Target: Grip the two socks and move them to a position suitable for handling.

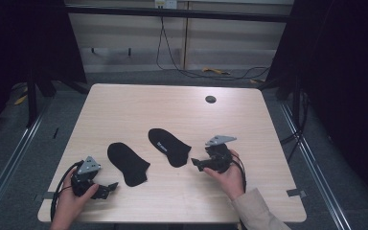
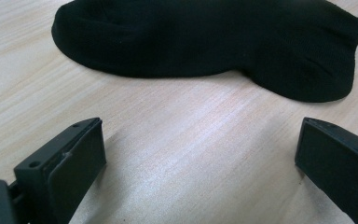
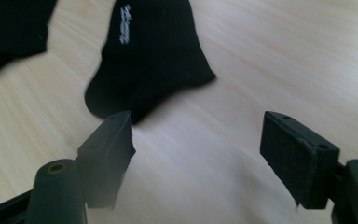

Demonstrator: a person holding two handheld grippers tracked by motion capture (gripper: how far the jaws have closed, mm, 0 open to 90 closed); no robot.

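My left hand-held gripper [image 1: 109,188] rests released on the surface [image 1: 124,105] just beside the left sock [image 1: 127,163]. My right hand-held gripper [image 1: 196,163], also released and holding nothing, sits near the right sock [image 1: 168,146].

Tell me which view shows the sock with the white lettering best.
The high view: the lettered sock lies whole on the table, right of the plain sock, with both ends visible. The right gripper view shows its lettering larger, but the top edge cuts the sock off. The left gripper view has one black sock with no lettering visible.
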